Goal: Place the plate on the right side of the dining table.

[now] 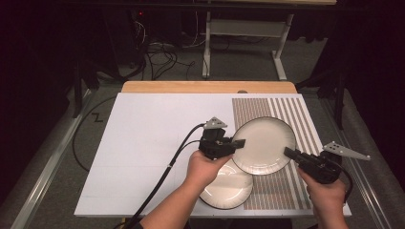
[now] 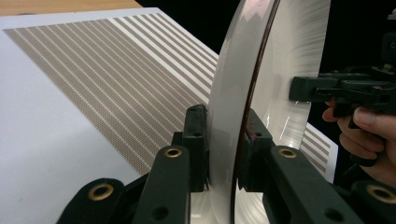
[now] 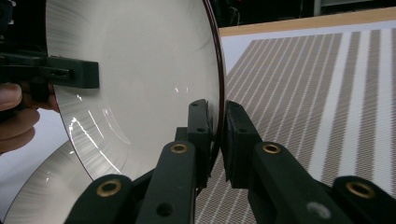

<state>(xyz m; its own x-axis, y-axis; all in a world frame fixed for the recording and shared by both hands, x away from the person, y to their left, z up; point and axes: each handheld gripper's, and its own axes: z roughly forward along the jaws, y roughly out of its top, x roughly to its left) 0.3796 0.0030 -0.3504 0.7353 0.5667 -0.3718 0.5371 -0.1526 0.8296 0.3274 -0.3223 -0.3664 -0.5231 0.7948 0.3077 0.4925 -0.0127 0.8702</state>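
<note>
- Plate (image 1: 264, 144) gripped at opposite rims: my left tool (image 1: 237, 143) and right tool (image 1: 288, 152) are each clenched on it, holding it over the striped mat (image 1: 302, 119).
- Second plate (image 1: 225, 188) lies on the counter (image 1: 143, 143) beneath.
- Next, I judge: carry it level, with matched hand speed.

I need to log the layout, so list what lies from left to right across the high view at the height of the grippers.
Bare white board → left gripper → lifted plate, clamped at both rims → right gripper → grey three-cornered plate. The second plate lies lower, under the lifted one, so it is left out.
</note>
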